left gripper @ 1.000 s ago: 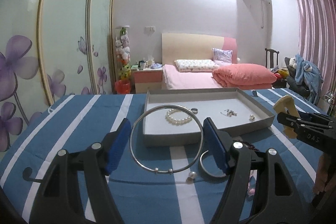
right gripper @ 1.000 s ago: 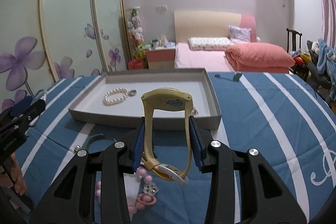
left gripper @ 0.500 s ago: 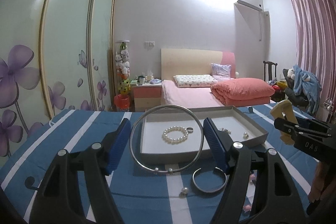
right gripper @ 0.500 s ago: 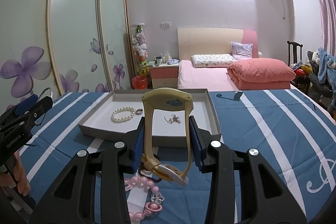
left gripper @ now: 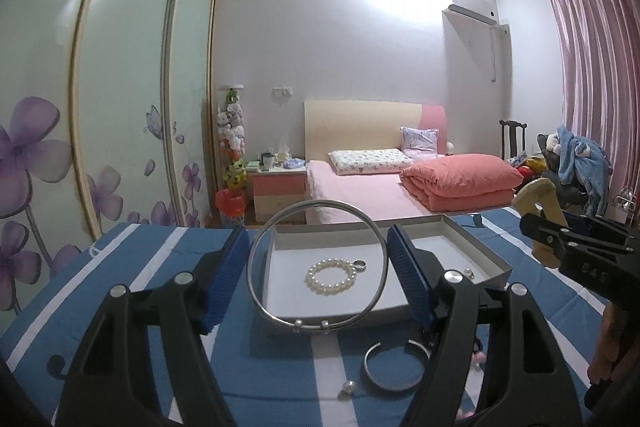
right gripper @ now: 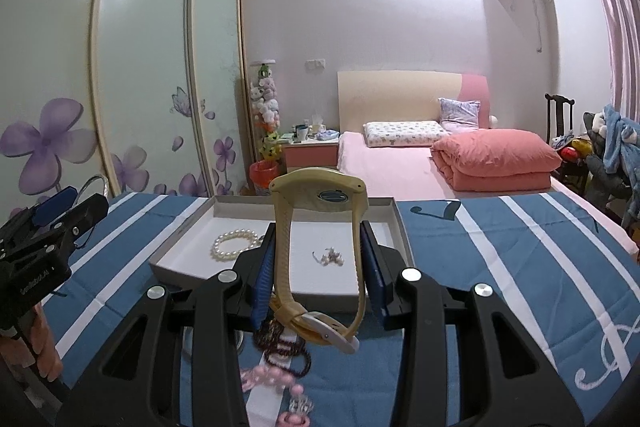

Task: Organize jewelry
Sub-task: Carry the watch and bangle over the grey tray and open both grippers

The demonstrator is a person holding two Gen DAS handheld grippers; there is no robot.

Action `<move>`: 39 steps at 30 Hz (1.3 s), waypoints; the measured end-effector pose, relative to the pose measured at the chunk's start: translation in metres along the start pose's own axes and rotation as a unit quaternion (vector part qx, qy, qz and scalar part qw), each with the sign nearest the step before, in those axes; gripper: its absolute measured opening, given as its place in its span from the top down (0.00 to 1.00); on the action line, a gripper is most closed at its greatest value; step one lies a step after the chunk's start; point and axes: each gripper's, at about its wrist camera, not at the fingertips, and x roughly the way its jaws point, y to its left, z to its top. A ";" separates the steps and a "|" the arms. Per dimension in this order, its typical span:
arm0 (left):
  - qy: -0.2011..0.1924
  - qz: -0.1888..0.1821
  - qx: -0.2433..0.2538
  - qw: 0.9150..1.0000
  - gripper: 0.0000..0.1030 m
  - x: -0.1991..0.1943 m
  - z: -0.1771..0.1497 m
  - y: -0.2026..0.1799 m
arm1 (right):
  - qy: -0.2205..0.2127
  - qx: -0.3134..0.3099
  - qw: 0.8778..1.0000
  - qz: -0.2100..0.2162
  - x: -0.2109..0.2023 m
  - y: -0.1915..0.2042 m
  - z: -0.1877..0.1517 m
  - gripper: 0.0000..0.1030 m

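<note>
Jaws grip silver hoop [left gripper: 318, 265] and yellow watch [right gripper: 320, 251]; cuff bangle [left gripper: 394, 367], beads [right gripper: 286, 347] lie before tray [left gripper: 476, 247].

The shallow grey cardboard tray [right gripper: 402, 227] has bare floor at its right; a white pearl bracelet [right gripper: 234, 245] occupies its left.
</note>
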 end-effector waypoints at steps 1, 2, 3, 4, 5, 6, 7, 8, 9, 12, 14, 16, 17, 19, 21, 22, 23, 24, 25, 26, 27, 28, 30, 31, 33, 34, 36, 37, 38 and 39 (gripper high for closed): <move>0.007 -0.003 -0.003 1.000 0.33 0.009 0.002 -0.001 | 0.005 0.002 1.000 0.001 0.006 0.000 0.003 0.61; 0.012 -0.006 -0.005 1.000 0.33 0.016 0.004 -0.001 | 0.012 0.004 1.000 0.003 0.014 -0.001 0.005 0.61; 0.018 -0.008 -0.009 1.000 0.33 0.024 0.005 0.000 | 0.020 0.007 1.000 0.004 0.022 -0.002 0.007 0.61; 0.029 -0.011 -0.014 0.999 0.33 0.036 0.007 0.000 | 0.030 0.009 0.999 0.005 0.035 -0.003 0.011 0.61; 0.036 -0.013 -0.019 0.999 0.33 0.045 0.009 0.001 | 0.038 0.010 0.999 0.005 0.045 -0.004 0.013 0.61; 0.046 -0.015 -0.027 0.998 0.33 0.057 0.010 0.003 | 0.048 0.011 0.999 0.004 0.056 -0.003 0.014 0.61; 0.055 -0.016 -0.033 0.998 0.33 0.067 0.010 0.004 | 0.062 0.012 0.998 0.005 0.070 -0.004 0.016 0.61; 0.060 -0.016 -0.038 0.997 0.33 0.075 0.011 0.005 | 0.072 0.014 0.997 0.006 0.083 -0.004 0.016 0.61; 0.066 -0.015 -0.041 0.997 0.33 0.084 0.012 0.006 | 0.080 0.014 0.997 0.005 0.091 -0.004 0.015 0.61; 0.085 -0.009 -0.046 0.995 0.33 0.110 0.012 0.006 | 0.115 0.022 0.993 0.008 0.122 -0.004 0.012 0.61; 0.095 -0.007 -0.046 0.994 0.33 0.123 0.012 0.007 | 0.140 0.035 0.989 0.013 0.140 -0.006 0.007 0.61; 0.104 -0.006 -0.046 0.993 0.33 0.133 0.012 0.007 | 0.159 0.041 0.986 0.013 0.153 -0.007 0.002 0.61; 0.110 -0.007 -0.047 0.993 0.33 0.137 0.010 0.008 | 0.166 0.041 0.985 0.010 0.158 -0.007 -0.001 0.61; 0.120 -0.008 -0.049 0.992 0.33 0.146 0.007 0.007 | 0.186 0.046 0.981 0.012 0.167 -0.009 -0.005 0.60; 0.128 -0.008 -0.048 0.991 0.33 0.152 0.005 0.006 | 0.202 0.049 0.978 0.014 0.172 -0.011 -0.008 0.57; 0.131 -0.009 -0.047 0.990 0.33 0.155 0.004 0.006 | 0.204 0.048 0.978 0.015 0.171 -0.011 -0.009 0.52; 0.134 -0.010 -0.047 0.990 0.33 0.157 0.003 0.006 | 0.200 0.047 0.979 0.016 0.168 -0.012 -0.010 0.48; 0.136 -0.010 -0.047 0.990 0.33 0.160 0.003 0.005 | 0.196 0.047 0.979 0.016 0.165 -0.014 -0.010 0.39; 0.139 -0.011 -0.047 0.989 0.33 0.162 0.002 0.005 | 0.189 0.047 0.981 0.016 0.161 -0.016 -0.009 0.35; 0.144 -0.012 -0.047 0.988 0.33 0.165 0.001 0.004 | 0.186 0.049 0.981 0.017 0.158 -0.018 -0.008 0.35; 0.148 -0.013 -0.047 0.988 0.33 0.168 -0.001 0.003 | 0.184 0.053 0.981 0.018 0.154 -0.021 -0.008 0.35; 0.152 -0.014 -0.047 0.987 0.33 0.171 -0.002 0.002 | 0.182 0.056 0.982 0.018 0.152 -0.022 -0.007 0.35; 0.163 -0.015 -0.046 0.985 0.33 0.178 -0.004 -0.002 | 0.177 0.061 0.982 0.018 0.147 -0.026 -0.007 0.35; 0.170 -0.016 -0.047 0.984 0.33 0.183 -0.006 -0.003 | 0.174 0.064 0.982 0.018 0.145 -0.029 -0.006 0.35; 0.187 -0.020 -0.049 0.981 0.32 0.192 -0.008 -0.005 | 0.171 0.065 0.983 0.015 0.143 -0.034 -0.005 0.35; 0.201 -0.023 -0.050 0.978 0.32 0.198 -0.010 -0.006 | 0.169 0.066 0.983 0.014 0.140 -0.036 -0.006 0.35; 0.215 -0.024 -0.053 0.975 0.31 0.205 -0.012 -0.007 | 0.166 0.067 0.984 0.010 0.136 -0.039 -0.008 0.35; 0.217 -0.021 -0.054 0.974 0.27 0.207 -0.013 -0.006 | 0.165 0.067 0.984 0.008 0.135 -0.040 -0.008 0.35; 0.216 -0.018 -0.055 0.975 0.26 0.207 -0.013 -0.006 | 0.164 0.068 0.984 0.008 0.134 -0.041 -0.008 0.35; 0.214 -0.017 -0.056 0.975 0.26 0.207 -0.013 -0.005 | 0.161 0.068 0.984 0.006 0.132 -0.042 -0.008 0.35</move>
